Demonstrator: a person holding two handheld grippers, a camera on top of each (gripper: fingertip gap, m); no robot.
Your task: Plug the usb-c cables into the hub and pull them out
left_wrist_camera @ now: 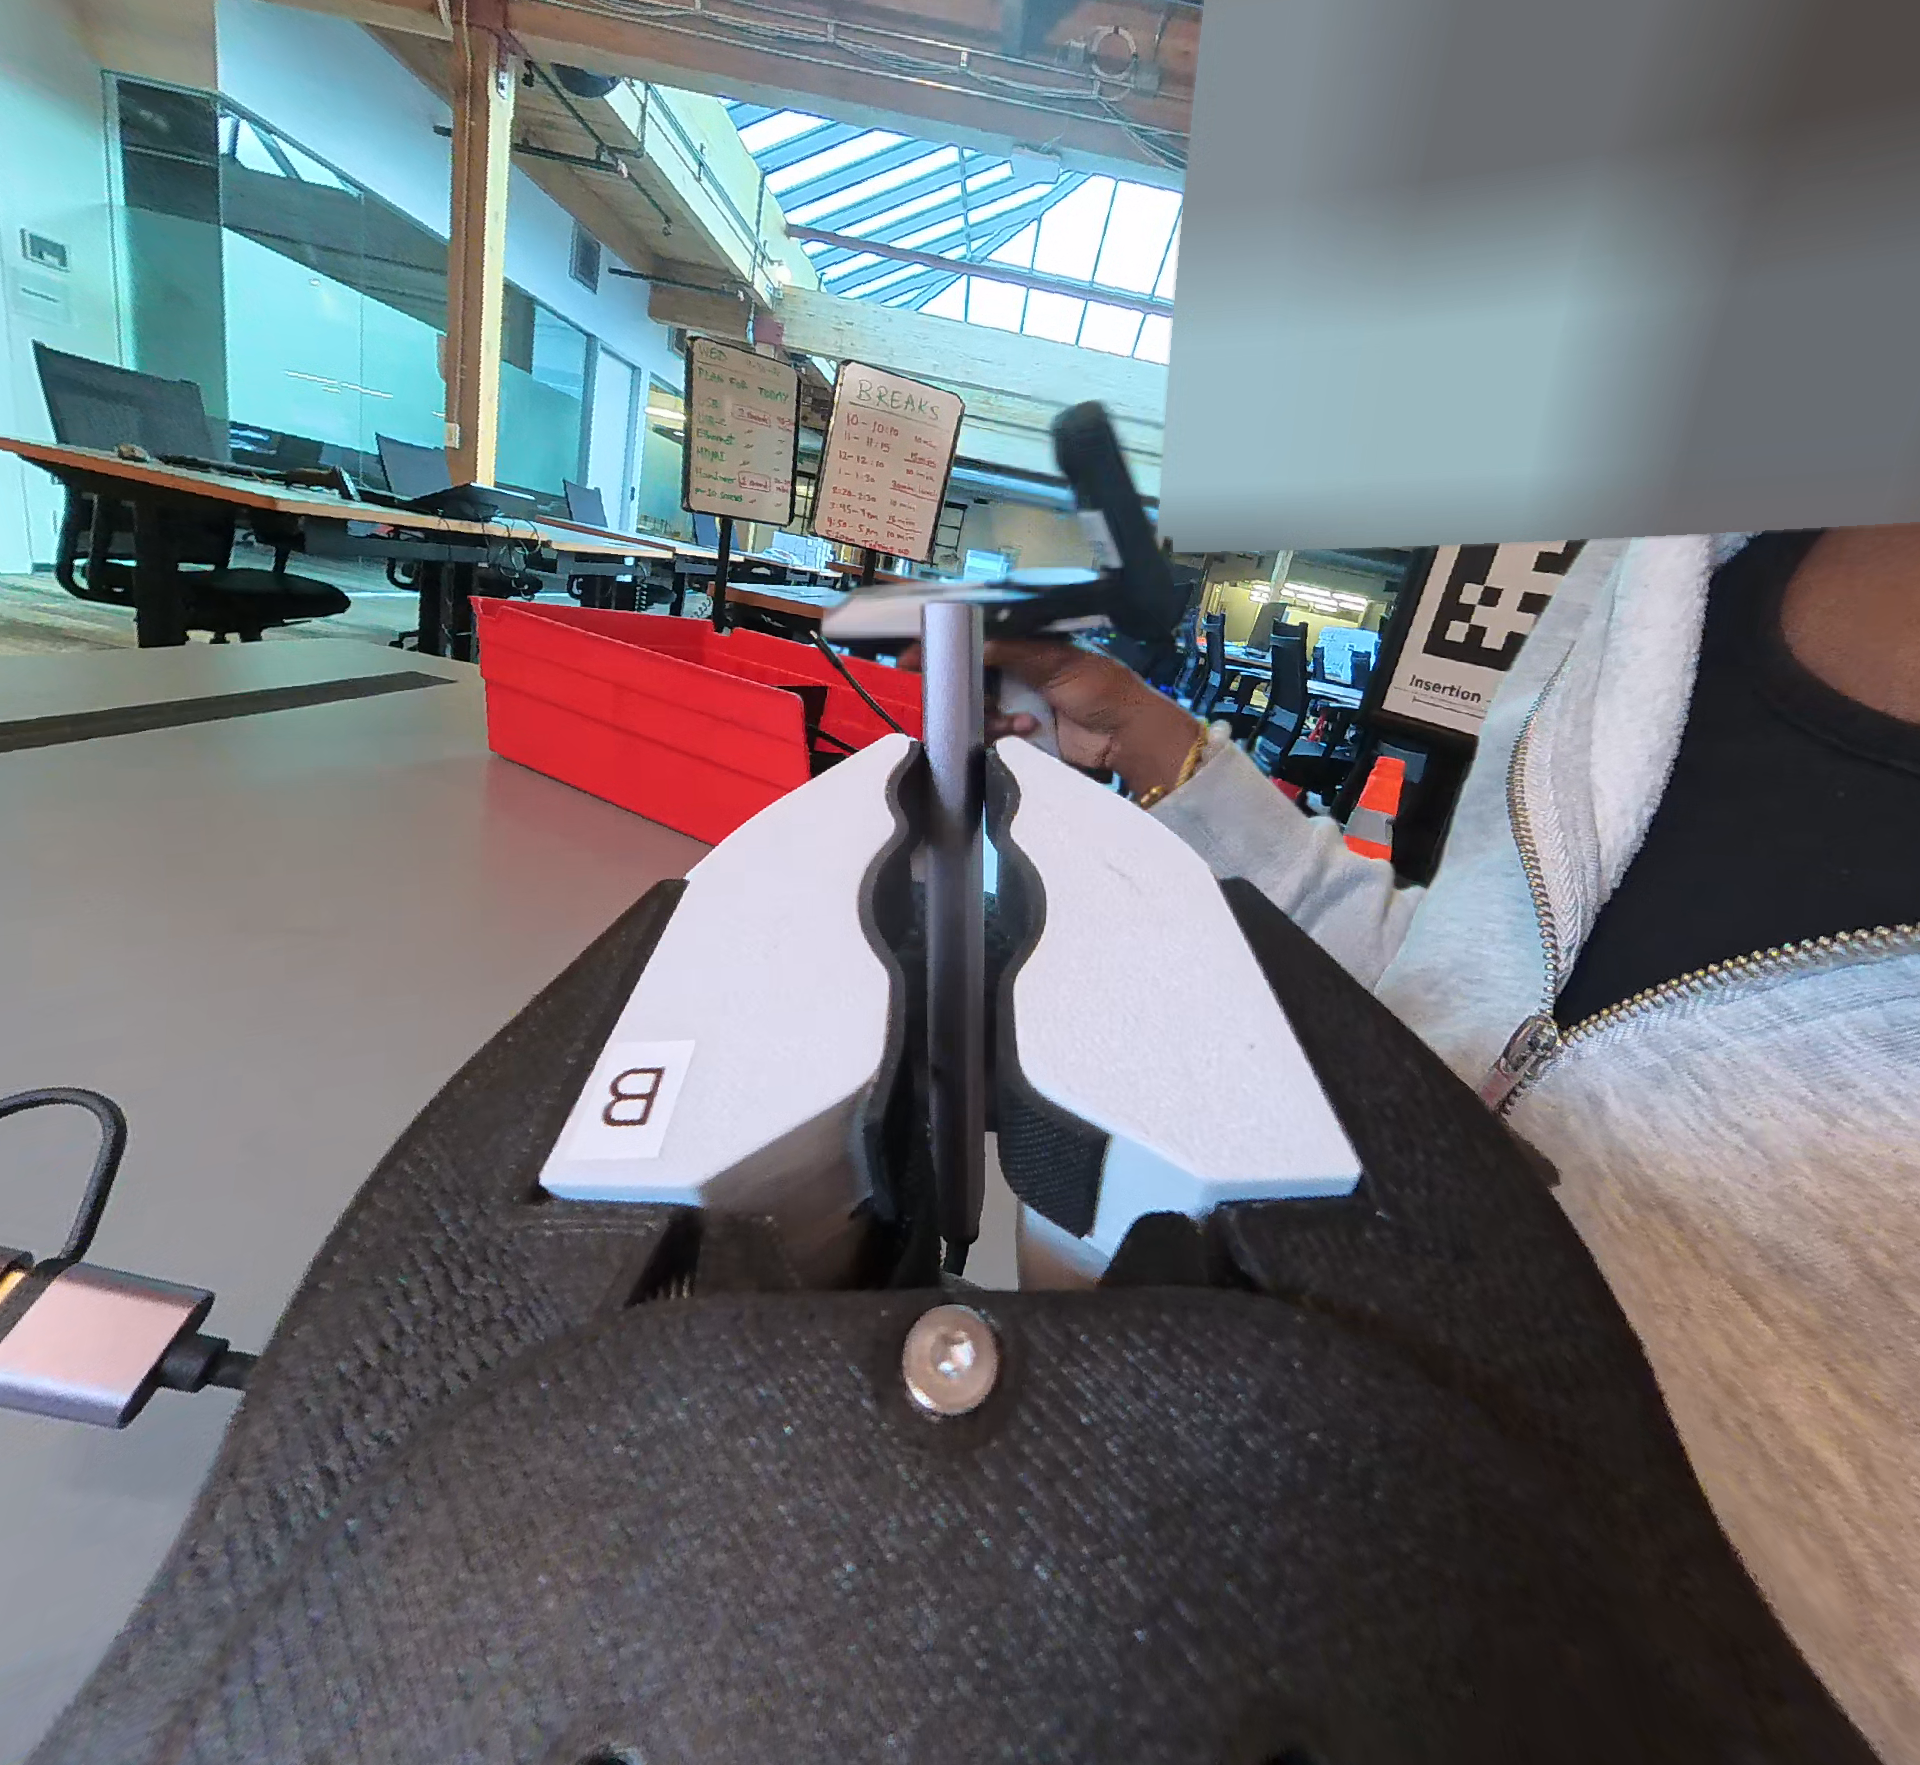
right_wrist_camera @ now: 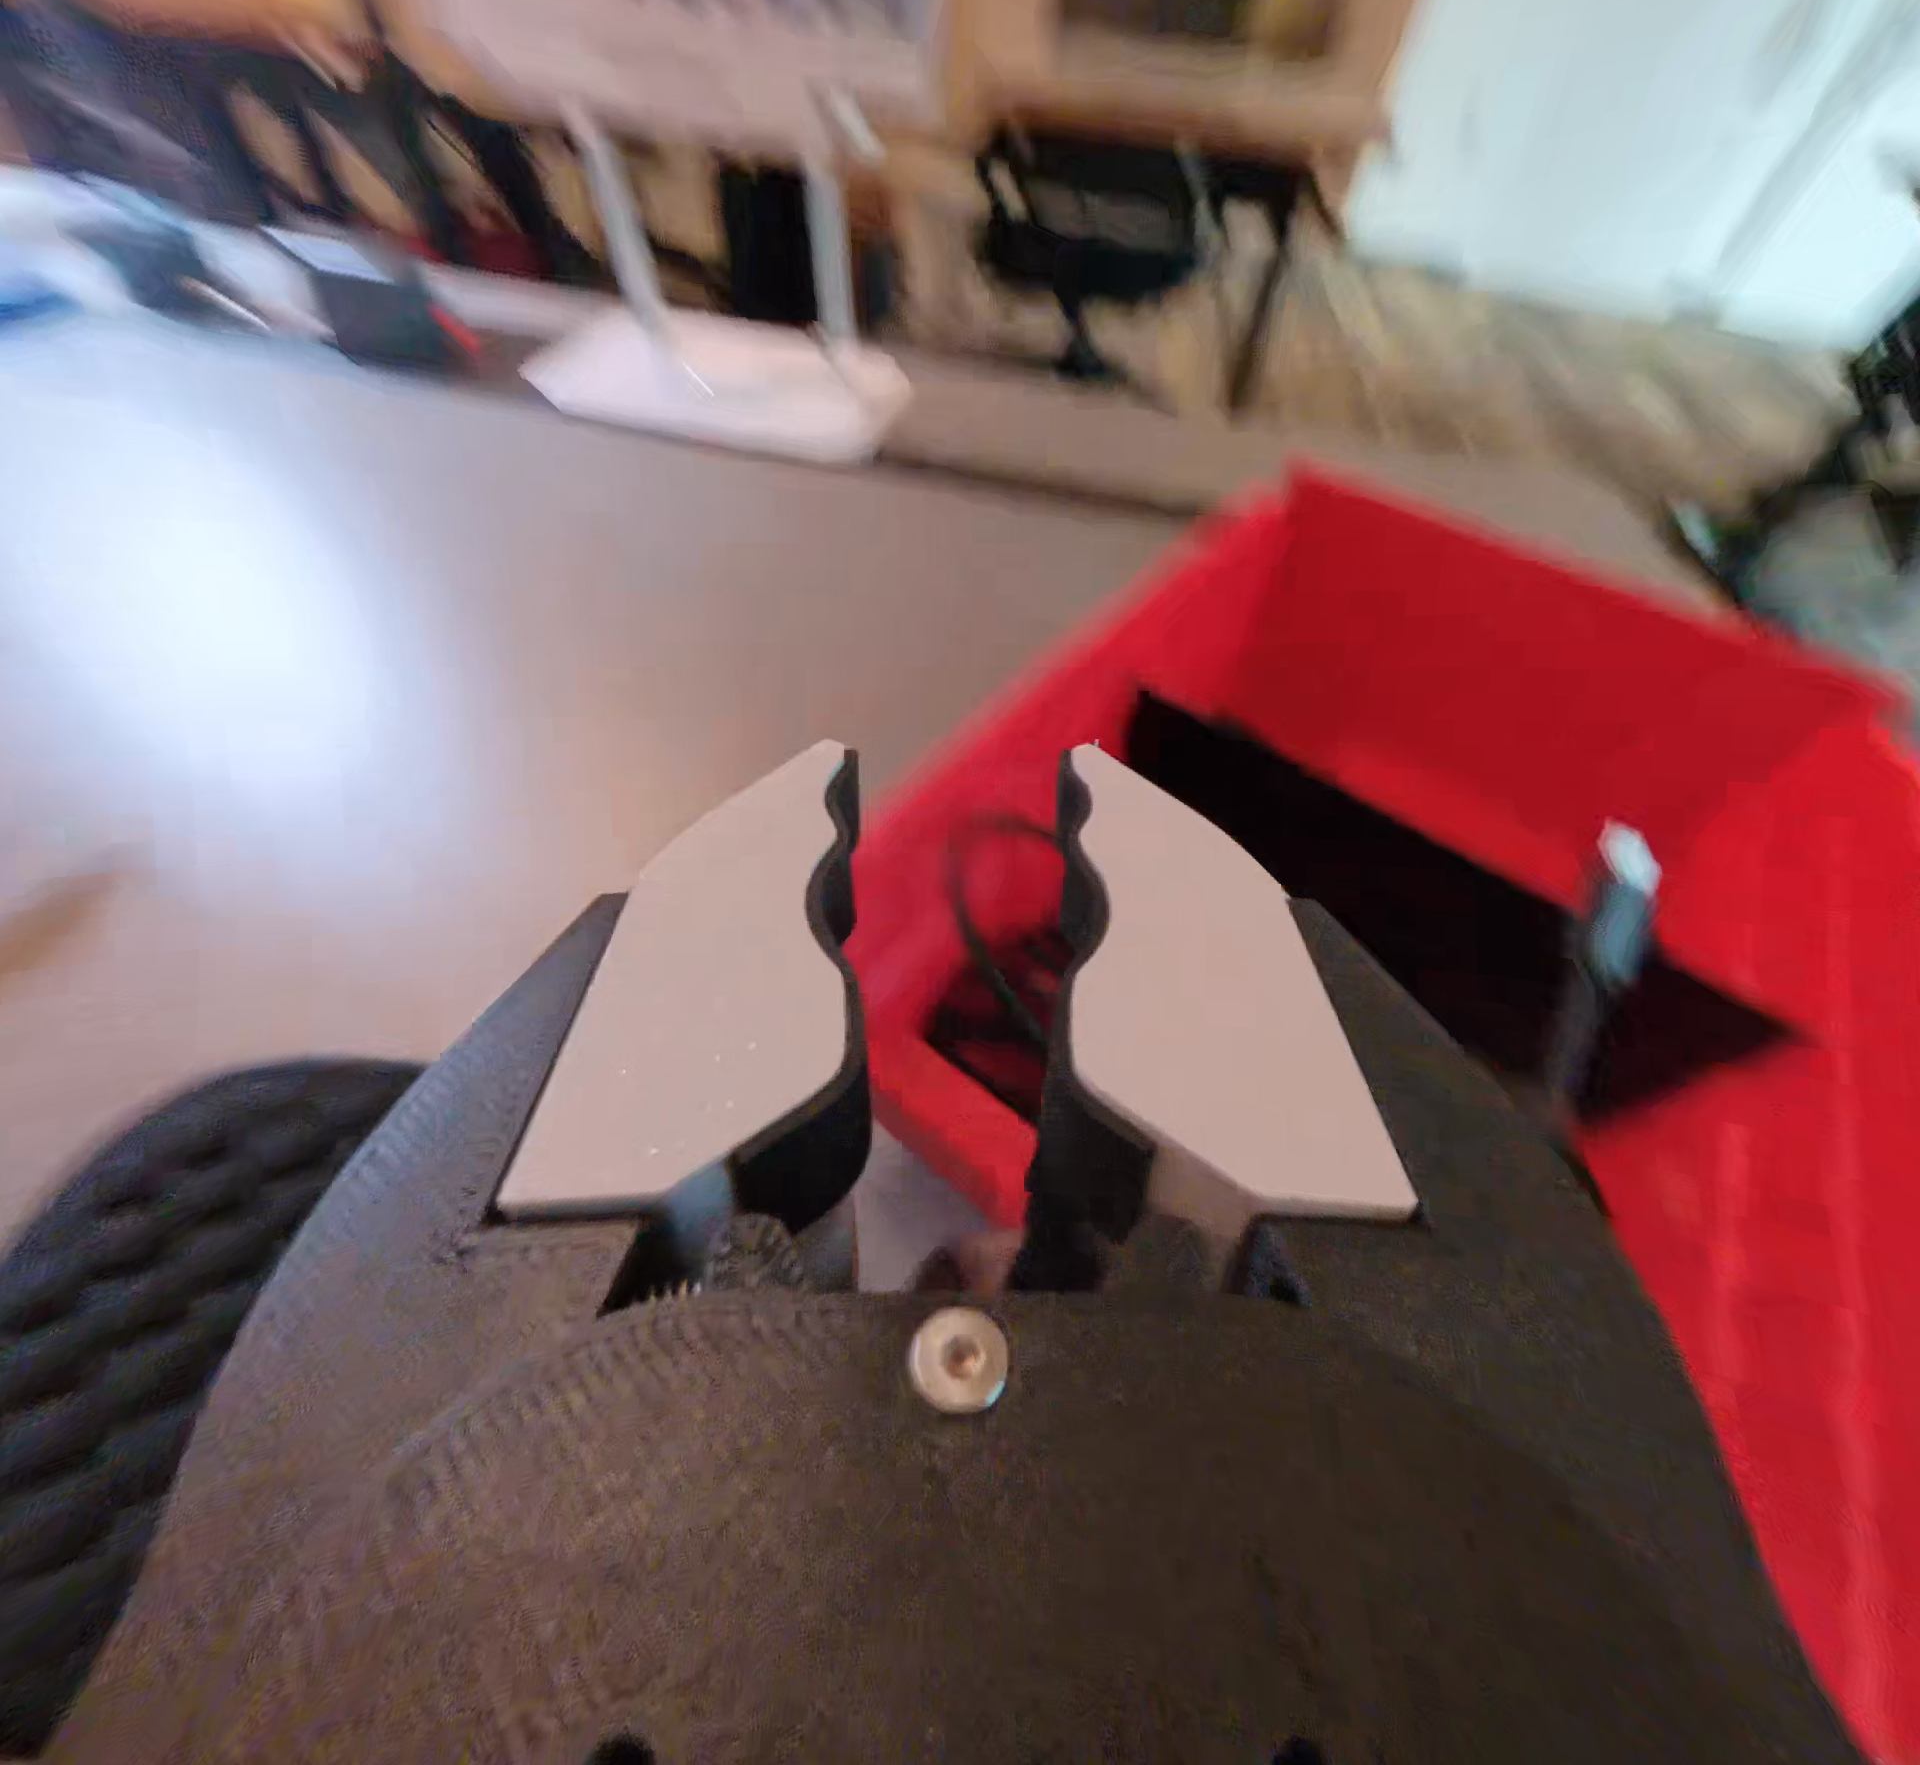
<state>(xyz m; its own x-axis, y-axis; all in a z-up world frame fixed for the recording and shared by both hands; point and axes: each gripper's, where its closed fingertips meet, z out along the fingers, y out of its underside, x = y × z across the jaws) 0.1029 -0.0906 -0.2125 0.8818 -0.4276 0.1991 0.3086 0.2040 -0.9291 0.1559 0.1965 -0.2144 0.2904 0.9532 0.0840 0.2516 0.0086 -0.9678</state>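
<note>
While our left tool (left_wrist_camera: 951, 780) clamped the hub (left_wrist_camera: 954, 842) edge-on, its long axis ran straight out past the fingertips, the far end pointing away over the tabletop (left_wrist_camera: 260, 884). Our right tool (right_wrist_camera: 958, 770) hung parted and empty above the red bin (right_wrist_camera: 1714, 1040), where a cable (right_wrist_camera: 1616, 915) lay. We judged the fetching step underway: next, close on that plug.

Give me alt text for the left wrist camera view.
The left gripper is shut on a slim grey hub held edge-on above a grey table. Behind it sit a red bin and the person's hand holding the other gripper; a grey adapter lies lower left.
</note>
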